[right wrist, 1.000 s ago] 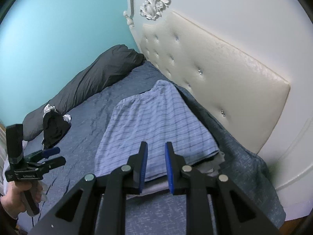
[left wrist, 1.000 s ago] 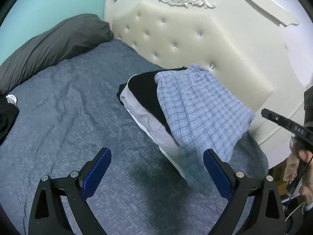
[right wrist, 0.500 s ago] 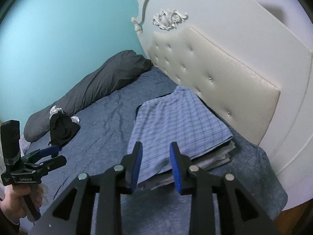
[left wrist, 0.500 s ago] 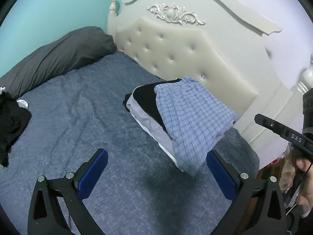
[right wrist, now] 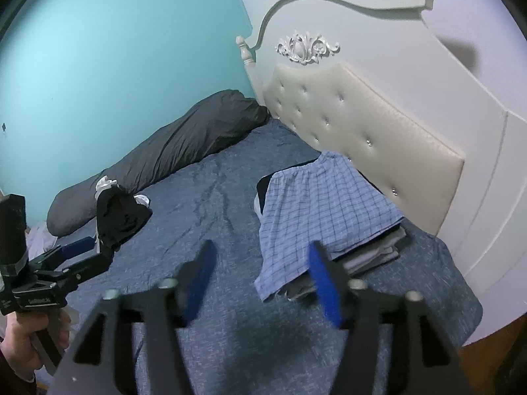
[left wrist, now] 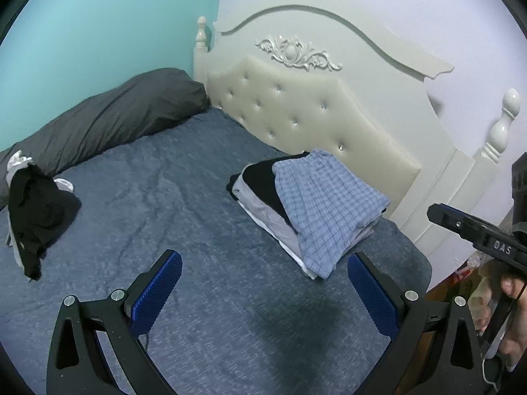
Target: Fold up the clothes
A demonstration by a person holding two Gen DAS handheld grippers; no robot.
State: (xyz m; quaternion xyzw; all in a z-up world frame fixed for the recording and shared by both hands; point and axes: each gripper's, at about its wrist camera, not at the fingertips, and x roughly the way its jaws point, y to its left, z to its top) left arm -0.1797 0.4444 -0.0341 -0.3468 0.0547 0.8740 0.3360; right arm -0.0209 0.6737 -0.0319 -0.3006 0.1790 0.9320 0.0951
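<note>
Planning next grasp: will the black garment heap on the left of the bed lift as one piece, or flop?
Black garment heap is crumpled and slumped, so it likely hangs limp. White cloth pokes out on top and may drop off separately. It probably feels light.

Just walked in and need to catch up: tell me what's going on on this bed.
A person is folding clothes with a hand-held gripper in each hand. The folded blue plaid garment lies on top of the stack by the headboard. The left hand-held gripper is open and empty; the right hand-held gripper is opening, nothing between its jaws. A crumpled black garment still waits near the grey pillow.
</note>
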